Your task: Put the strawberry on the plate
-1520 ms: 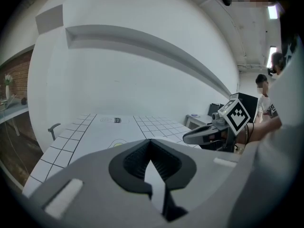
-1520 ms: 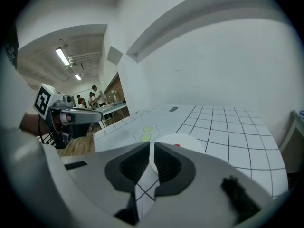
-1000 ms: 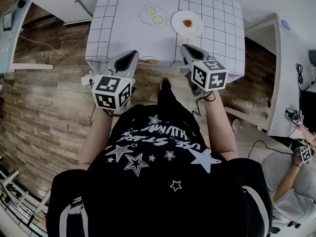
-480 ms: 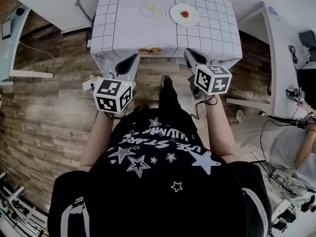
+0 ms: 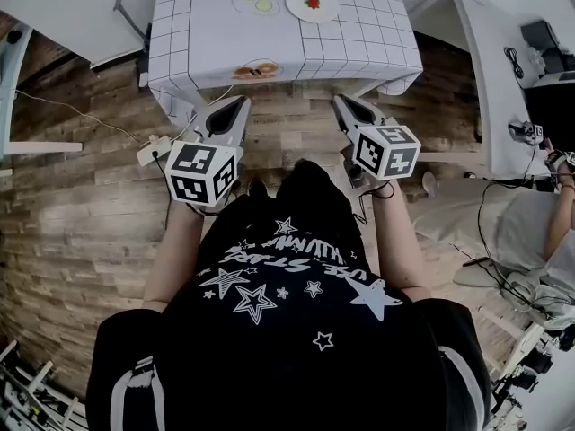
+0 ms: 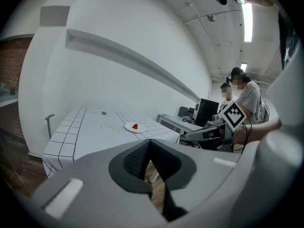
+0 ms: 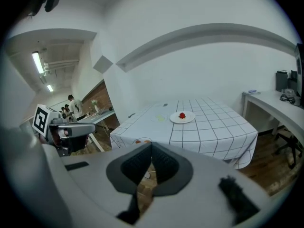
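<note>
Small red strawberry (image 5: 313, 3) lies on the round white plate (image 5: 328, 11), towards the far side of the table with the white, black-gridded cloth (image 5: 269, 39).

Judgement: placement looks done. No handling step is in hand, and nothing more seems called for than a check that the fruit sits steady.

Left gripper (image 5: 241, 104) and right gripper (image 5: 340, 102) are both pressed together and empty. They are held over the wood-plank floor (image 5: 72, 196), well apart from the table.

Writing: white lettering on the person's black star-print shirt (image 5: 287, 268) is not legible.

Lab-like workroom: white desks (image 5: 490, 43), computer tower (image 6: 205, 112), grid-cloth table (image 5: 207, 34), wood-plank floor (image 5: 72, 205).
</note>
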The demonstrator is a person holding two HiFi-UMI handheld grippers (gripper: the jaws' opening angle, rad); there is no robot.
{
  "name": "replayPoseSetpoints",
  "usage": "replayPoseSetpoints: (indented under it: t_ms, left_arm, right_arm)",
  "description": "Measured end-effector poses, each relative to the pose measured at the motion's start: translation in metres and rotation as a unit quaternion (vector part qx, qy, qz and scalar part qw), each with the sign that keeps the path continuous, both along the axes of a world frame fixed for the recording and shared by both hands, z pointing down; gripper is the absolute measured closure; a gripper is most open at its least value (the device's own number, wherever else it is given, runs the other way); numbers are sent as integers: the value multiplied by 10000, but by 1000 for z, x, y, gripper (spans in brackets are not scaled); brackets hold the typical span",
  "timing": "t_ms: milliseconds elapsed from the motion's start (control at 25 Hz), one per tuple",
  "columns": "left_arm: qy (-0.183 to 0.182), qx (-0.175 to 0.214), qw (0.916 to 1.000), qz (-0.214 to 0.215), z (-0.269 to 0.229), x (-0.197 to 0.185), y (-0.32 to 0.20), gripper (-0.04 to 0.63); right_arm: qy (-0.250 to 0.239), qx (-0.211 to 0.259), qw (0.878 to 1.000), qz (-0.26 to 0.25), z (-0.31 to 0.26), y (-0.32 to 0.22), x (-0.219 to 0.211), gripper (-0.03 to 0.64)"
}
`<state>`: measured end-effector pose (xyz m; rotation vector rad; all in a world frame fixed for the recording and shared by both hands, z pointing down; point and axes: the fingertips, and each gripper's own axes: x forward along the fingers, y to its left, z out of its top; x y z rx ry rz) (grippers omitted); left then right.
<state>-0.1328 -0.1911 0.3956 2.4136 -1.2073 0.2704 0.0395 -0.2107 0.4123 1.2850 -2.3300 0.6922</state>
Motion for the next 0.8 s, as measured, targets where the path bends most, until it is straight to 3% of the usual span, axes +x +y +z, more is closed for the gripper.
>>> replayPoseSetpoints:
  t_ms: [480, 800]
  left_arm:
    - [-65, 216, 9995, -242, -30, 26, 26, 586]
    - [-40, 180, 9998, -111, -35, 71, 69, 586]
  right_arm:
    - [-313, 366, 9988, -99, -33, 19, 22, 603]
    - [-181, 475, 9985, 181, -41, 58, 73, 603]
